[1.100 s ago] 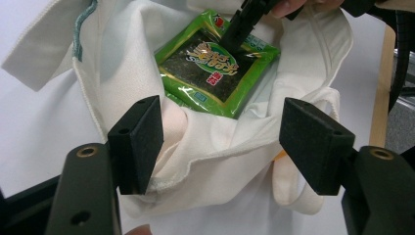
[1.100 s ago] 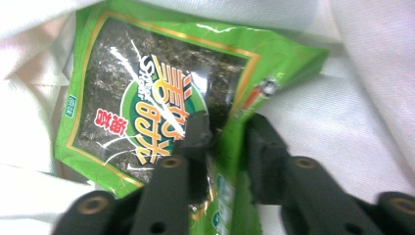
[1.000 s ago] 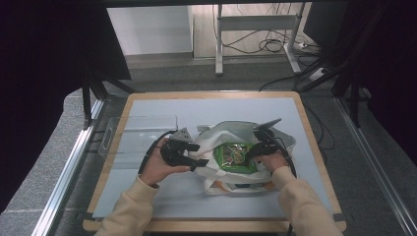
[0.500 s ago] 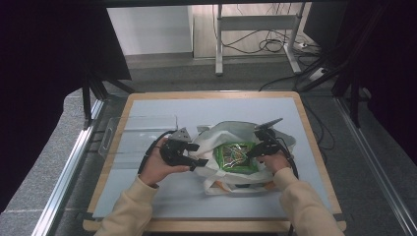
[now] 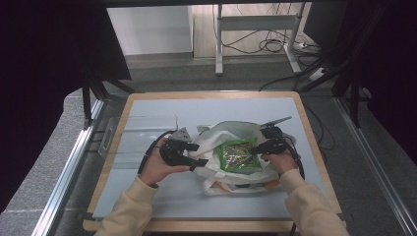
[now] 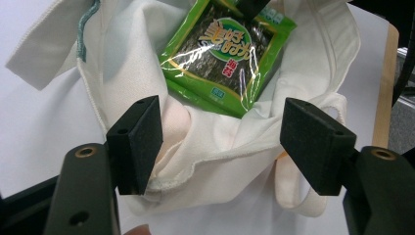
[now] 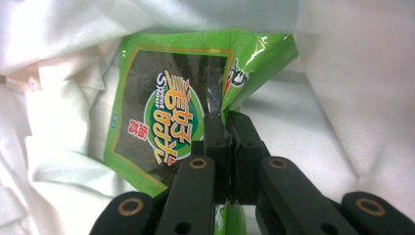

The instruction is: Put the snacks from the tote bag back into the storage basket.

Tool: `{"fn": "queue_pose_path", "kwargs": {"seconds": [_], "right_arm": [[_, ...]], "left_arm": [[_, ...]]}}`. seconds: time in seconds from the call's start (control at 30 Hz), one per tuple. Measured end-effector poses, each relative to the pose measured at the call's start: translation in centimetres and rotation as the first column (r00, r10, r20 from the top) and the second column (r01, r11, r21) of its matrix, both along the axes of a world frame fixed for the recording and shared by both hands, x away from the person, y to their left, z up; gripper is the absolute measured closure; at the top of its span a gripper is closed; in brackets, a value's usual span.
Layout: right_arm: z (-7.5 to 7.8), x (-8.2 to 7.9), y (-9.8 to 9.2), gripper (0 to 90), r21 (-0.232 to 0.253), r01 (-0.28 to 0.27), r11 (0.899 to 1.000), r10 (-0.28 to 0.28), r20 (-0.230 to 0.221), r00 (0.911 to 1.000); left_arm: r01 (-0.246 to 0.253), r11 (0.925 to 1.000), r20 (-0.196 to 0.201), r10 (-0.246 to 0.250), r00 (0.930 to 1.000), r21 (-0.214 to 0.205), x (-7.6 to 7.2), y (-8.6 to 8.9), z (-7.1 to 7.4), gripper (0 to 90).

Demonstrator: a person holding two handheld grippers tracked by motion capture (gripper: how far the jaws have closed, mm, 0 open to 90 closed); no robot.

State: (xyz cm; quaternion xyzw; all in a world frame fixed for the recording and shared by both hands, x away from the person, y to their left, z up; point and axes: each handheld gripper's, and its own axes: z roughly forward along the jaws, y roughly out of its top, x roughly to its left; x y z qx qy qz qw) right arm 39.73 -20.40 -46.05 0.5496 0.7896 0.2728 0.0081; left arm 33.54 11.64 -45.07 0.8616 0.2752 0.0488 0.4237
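Here my right gripper (image 7: pixel 228 142) pinches the packet (image 7: pixel 166 112) edge inside the bag (image 6: pixel 220 161); left gripper (image 6: pixel 220 142), jaws apart, straddles the bag's rim

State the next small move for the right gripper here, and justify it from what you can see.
Probably ease the green snack packet deeper into the white cloth bag, then release: the right gripper pinches its edge over the open mouth, while the left gripper stands open at the rim.
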Motion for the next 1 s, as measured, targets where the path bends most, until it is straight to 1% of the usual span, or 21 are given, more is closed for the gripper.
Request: {"fn": "queue_pose_path", "kwargs": {"seconds": [0.27,0.4,0.53,0.6,0.63,0.67,0.77,0.83,0.97,1.0], "right_arm": [[1.4,-0.6,-0.6,86.5,0.019,-0.027,0.999,0.026,0.039,0.9989],[2.2,-1.0,-0.6,86.5,0.017,-0.05,0.999,0.049,0.067,0.9966],[2.8,-1.2,-0.5,86.5,0.011,-0.06,0.998,0.059,0.092,0.994],[3.1,-1.2,-0.5,86.5,0.013,-0.065,0.998,0.063,0.098,0.9932],[3.2,-1.3,-0.6,86.6,0.013,-0.069,0.998,0.067,0.104,0.9923],[3.3,-1.3,-0.6,86.6,0.013,-0.072,0.997,0.07,0.107,0.9918],[3.5,-1.5,-0.7,86.7,0.01,-0.075,0.997,0.073,0.114,0.9908],[3.9,-1.6,-0.9,86.9,-0.008,-0.071,0.997,0.072,0.128,0.9892],[4.8,-1.9,-1.8,87.6,0.021,-0.068,0.998,0.064,0.15,0.9867],[5.0,-2.0,-1.9,87.6,0.011,-0.067,0.998,0.065,0.155,0.9857]], "left_arm": [[0.002,1.0,-0.001,-0.002,1.0,0.001,0.0,0.0,0.0,31.9],[0.006,1.0,0.003,-0.006,1.0,0.001,0.0,0.0,0.0,31.8],[0.006,1.0,0.004,-0.006,1.0,0.002,0.0,0.1,0.0,31.8],[0.006,1.0,0.004,-0.006,1.0,0.002,0.0,0.1,0.0,31.9],[0.014,0.9998,0.007,-0.014,0.9999,0.016,0.1,0.2,0.1,31.9],[0.013,0.9998,0.006,-0.013,0.9999,0.014,0.1,0.2,0.0,31.8],[0.011,0.9999,0.007,-0.011,0.9999,0.013,0.1,0.2,0.1,31.8],[0.003,1.0,0.005,-0.003,1.0,0.004,0.0,0.1,0.0,31.7],[-0.002,1.0,0.007,0.002,1.0,0.001,0.0,0.2,0.0,31.6],[-0.002,1.0,0.007,0.002,1.0,-0.001,0.0,0.2,0.0,31.6]]}}
